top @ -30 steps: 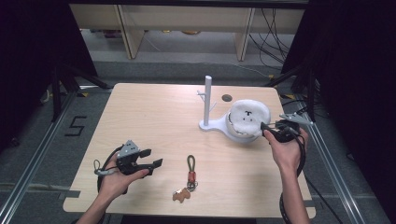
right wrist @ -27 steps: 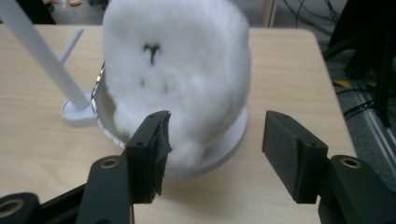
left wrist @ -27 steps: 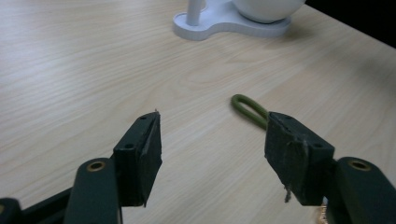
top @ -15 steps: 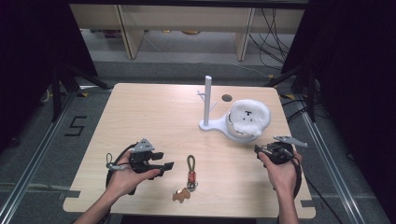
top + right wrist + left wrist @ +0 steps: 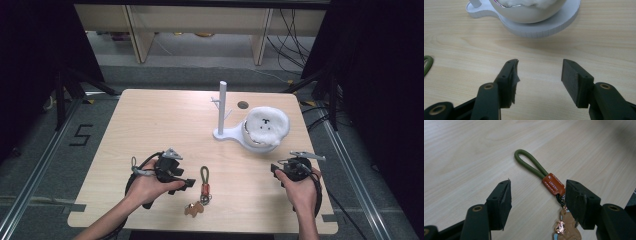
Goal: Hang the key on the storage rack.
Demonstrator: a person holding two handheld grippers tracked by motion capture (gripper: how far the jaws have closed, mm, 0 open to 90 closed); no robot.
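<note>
My left gripper [image 5: 187,183] sits low just left of the keychain [image 5: 203,186], which lies flat on the table [image 5: 150,120] near its front edge, well in front of the white stand [image 5: 222,107]. In the left gripper view my jaws stand wide apart with nothing between them yet: the orange tag [image 5: 553,184] of the keychain lies just beside the inner face of my right-hand jaw, the green cord loop [image 5: 529,162] runs away from it ahead of the jaws, and the copper charm [image 5: 566,226] is partly tucked under that same jaw.

My right gripper [image 5: 275,168] waits off to the right of the keychain, in front of the white bowl [image 5: 264,131] with the fluffy thing in it; its jaws are also spread, holding nothing, and only bare wood lies between them.

I judge the step is picking up the keychain, probably for the stand's pegs. To do it well I'd shift the left gripper sideways so the orange tag sits centred between the jaws, not under one of them. The tag is the stiffest part; the cord would roll and the charm would slip. I'd lower until the jaw tips brush the wood, then close squarely across the tag, leaving the loop free to hang
</note>
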